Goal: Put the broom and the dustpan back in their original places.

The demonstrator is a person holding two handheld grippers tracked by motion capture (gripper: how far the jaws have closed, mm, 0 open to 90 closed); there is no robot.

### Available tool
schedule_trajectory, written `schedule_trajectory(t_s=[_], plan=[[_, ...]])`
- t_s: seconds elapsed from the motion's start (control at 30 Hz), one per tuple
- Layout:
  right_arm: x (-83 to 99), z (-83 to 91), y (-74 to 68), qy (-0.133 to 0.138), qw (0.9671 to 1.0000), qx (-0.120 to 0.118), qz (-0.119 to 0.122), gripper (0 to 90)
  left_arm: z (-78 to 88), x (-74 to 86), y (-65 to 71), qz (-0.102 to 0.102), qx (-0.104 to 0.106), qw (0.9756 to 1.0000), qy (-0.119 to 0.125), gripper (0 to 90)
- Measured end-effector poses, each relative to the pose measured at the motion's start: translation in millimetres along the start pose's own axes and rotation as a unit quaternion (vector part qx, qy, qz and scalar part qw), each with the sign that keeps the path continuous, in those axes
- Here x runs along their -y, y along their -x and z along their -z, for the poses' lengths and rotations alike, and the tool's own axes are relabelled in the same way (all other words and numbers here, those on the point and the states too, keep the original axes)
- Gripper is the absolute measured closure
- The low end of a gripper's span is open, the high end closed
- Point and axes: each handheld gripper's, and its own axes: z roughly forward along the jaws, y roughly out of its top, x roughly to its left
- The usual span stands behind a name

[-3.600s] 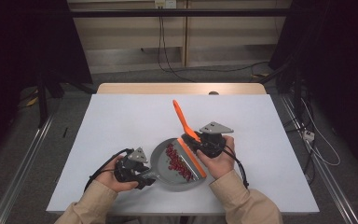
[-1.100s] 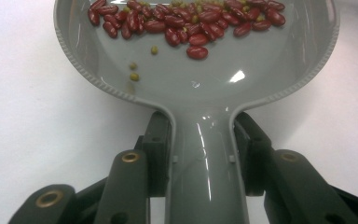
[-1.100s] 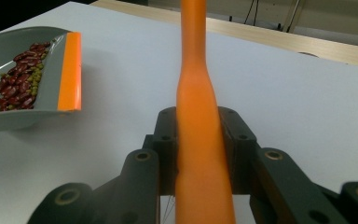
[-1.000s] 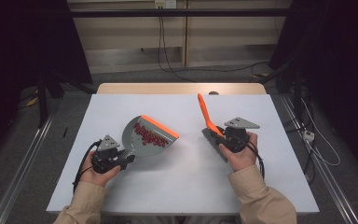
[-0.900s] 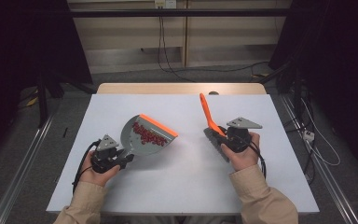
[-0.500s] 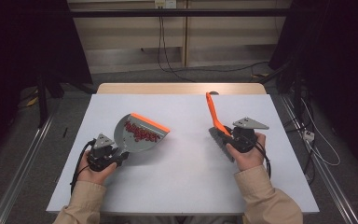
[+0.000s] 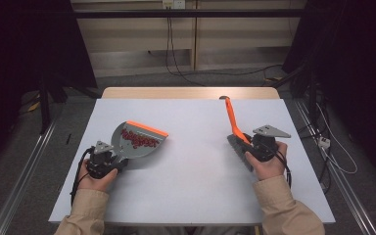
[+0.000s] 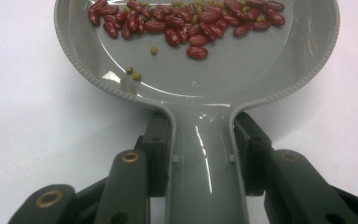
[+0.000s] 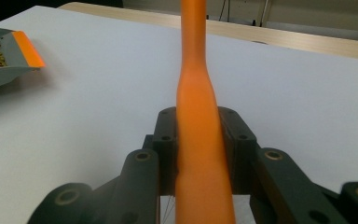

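Two tools are in hand over the white table (image 7: 191, 196): a grey dustpan (image 7: 137, 142) on the left and an orange-handled brush (image 7: 236, 131) on the right, well apart from each other. The dustpan sits at the left-front part of the table with its orange lip pointing away from the person and to the right. A heap of red beans (image 8: 186, 21) lies in it near that lip, with a few small green ones (image 8: 133, 73) scattered closer to the handle.

The left gripper (image 8: 204, 144) pinches the dustpan's grey handle, one black jaw pressed on each side of it, as the left gripper view shows plainly. The person's left hand (image 7: 95, 177) grips it from below, its cable looping beside the wrist.

The right gripper (image 9: 199, 140) is clamped on the brush's orange handle, which rises up between its jaws and runs away toward the far edge of the table. In the high view the brush's grey bristles lie just beside the right hand (image 7: 267, 164), at the table's right side. The person wears tan sleeves (image 7: 85, 215).
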Motion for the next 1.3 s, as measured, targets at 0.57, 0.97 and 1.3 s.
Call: schedule_trajectory(t_s=[0.57, 0.97, 1.3], plan=[[6.5, 3.3, 23.9, -0.006, 0.9994, 0.033, -0.010, 71.6, -5.4, -0.3, -7.6, 0.025, -0.021, 0.9994, -0.010, 63.1], [10.7, 10.7, 47.0, -0.008, 0.9980, 0.060, -0.014, 71.6, -6.9, 0.0, -10.0, 0.036, -0.032, 0.9987, -0.012, 63.1], [12.1, 12.4, 58.8, -0.011, 0.9962, 0.087, -0.007, 71.6, -9.0, 0.5, -16.3, 0.049, -0.058, 0.9969, -0.017, 63.1]])
